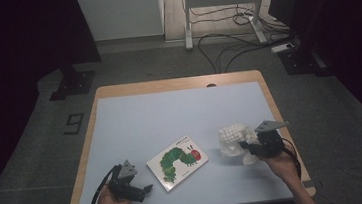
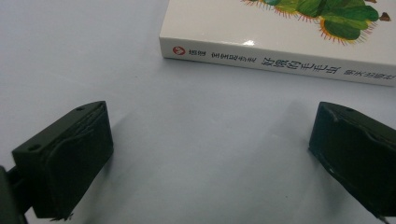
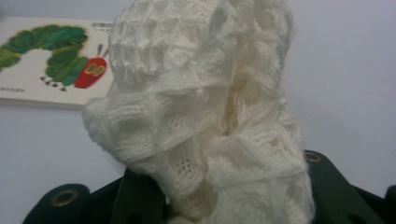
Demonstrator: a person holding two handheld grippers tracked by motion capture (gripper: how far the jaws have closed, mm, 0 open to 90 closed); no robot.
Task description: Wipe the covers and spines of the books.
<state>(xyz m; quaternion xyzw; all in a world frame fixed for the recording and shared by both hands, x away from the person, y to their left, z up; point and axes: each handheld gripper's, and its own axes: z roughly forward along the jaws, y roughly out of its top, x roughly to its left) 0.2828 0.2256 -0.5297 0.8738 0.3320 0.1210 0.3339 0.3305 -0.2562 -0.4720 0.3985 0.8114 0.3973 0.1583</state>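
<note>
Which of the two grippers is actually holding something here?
The right gripper: its jaws are shut on the white knitted cloth, bunched up between them. The left gripper is open and holds nothing, on the table near the caterpillar picture book.

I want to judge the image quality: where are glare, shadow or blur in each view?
High view: dim room, dark corners, the table evenly lit. Left gripper view: small glare spot on the book near its spine, soft jaw shadows on the table. Right gripper view: the white knitted cloth is close and slightly soft.
</note>
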